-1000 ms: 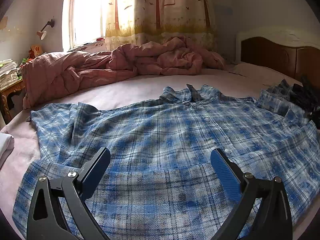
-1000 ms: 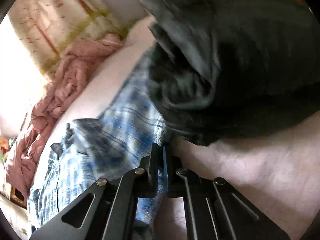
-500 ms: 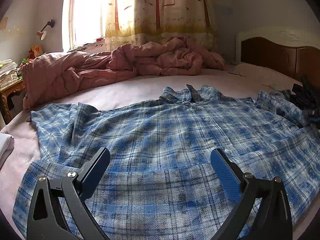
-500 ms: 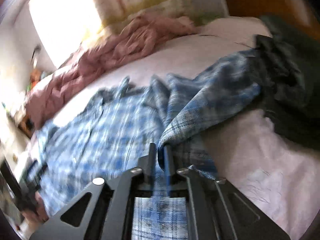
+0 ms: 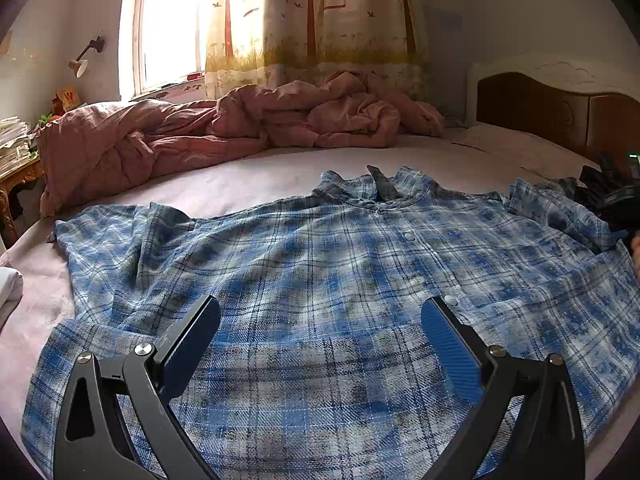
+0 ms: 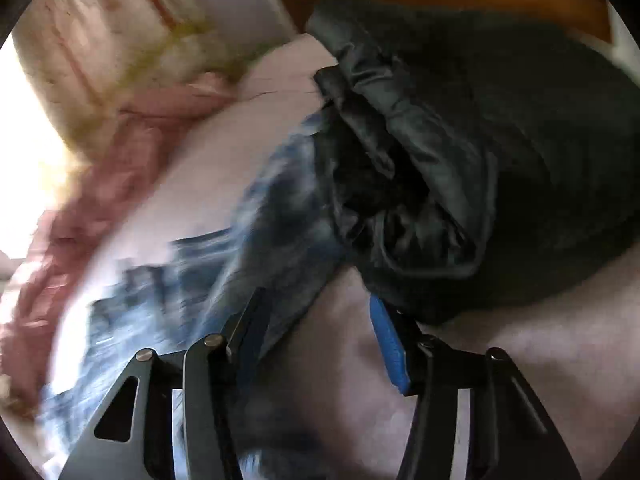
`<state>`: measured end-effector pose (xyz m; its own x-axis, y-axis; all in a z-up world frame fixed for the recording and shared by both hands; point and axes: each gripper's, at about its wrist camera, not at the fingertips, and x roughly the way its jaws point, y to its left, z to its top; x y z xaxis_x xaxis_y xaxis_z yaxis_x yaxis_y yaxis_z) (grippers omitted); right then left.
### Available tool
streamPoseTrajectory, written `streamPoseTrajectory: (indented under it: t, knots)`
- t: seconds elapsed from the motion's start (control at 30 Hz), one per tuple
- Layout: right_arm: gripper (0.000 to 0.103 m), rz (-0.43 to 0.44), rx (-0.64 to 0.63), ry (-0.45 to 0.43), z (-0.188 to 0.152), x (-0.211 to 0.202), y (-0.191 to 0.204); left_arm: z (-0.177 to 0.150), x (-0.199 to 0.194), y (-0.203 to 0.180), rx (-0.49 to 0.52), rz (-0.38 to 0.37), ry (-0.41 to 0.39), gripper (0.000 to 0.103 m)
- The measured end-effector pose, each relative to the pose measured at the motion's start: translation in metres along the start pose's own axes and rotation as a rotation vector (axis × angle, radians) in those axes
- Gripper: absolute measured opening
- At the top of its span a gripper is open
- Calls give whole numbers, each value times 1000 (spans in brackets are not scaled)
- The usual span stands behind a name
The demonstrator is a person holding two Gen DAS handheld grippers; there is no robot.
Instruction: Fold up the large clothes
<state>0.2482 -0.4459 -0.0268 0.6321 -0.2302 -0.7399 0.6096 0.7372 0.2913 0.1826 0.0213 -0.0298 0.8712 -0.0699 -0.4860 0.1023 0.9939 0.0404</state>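
the blue plaid shirt [image 5: 320, 280] lies spread flat, front side up, on the pink bed sheet [image 5: 248, 176], and it fills the lower half of the left wrist view. its collar [image 5: 376, 188] points to the upper middle of the frame, toward the crumpled pink quilt [image 5: 240, 132] under the window, and the hem is at the bottom, under the tool. so the long axis of the body runs from the bottom of the frame to the top, and the sleeves go out to the left and right edges.

the left gripper [image 5: 320, 320] hangs over the lower part of the shirt with its jaws wide apart, holding nothing. the button line passes just inside its right finger.

in the right wrist view, which is blurred, the right gripper [image 6: 316, 320] is also released, with nothing between the jaws. the plaid sleeve [image 6: 248, 240] lies up and to the left of its left finger, running from the lower left to the centre of the frame, and its far end touches a dark garment [image 6: 500, 160] that fills the upper right. i cannot tell if the sleeve goes under that dark cloth.

i think this sleeve is the next thing to fold, and the right gripper is much nearer to it. it should move inward, across the body, away from the dark garment.
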Motion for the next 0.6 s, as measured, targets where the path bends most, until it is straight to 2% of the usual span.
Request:
streamPoseTrajectory:
  t: [0.03, 0.07, 0.13, 0.27, 0.3, 0.37, 0.4, 0.5, 0.6]
  knots:
    - [55, -67, -12, 31, 1, 8, 10, 0, 1, 0, -1, 0, 2, 100]
    - [55, -52, -22, 71, 4, 18, 21, 0, 1, 0, -2, 0, 3, 100]
    - [55, 23, 1, 94, 10, 30, 29, 0, 0, 1, -6, -1, 2, 100]
    - [51, -71, 140, 99, 25, 54, 23, -1, 0, 3, -15, -8, 3, 100]
    - [47, -74, 166, 89, 25, 55, 23, -1, 1, 4, -17, -10, 6, 100]
    - [28, -88, 194, 64, 27, 57, 17, 0, 2, 5, -20, -17, 11, 100]
    - [3, -90, 194, 56, 27, 58, 14, 0, 3, 6, -22, -20, 14, 100]
    - [3, -39, 146, 39, 27, 55, 11, 0, 2, 7, -28, -24, 11, 100]
    - [3, 76, 72, -58, 24, 26, 17, -1, 0, 6, -27, -17, 2, 100]
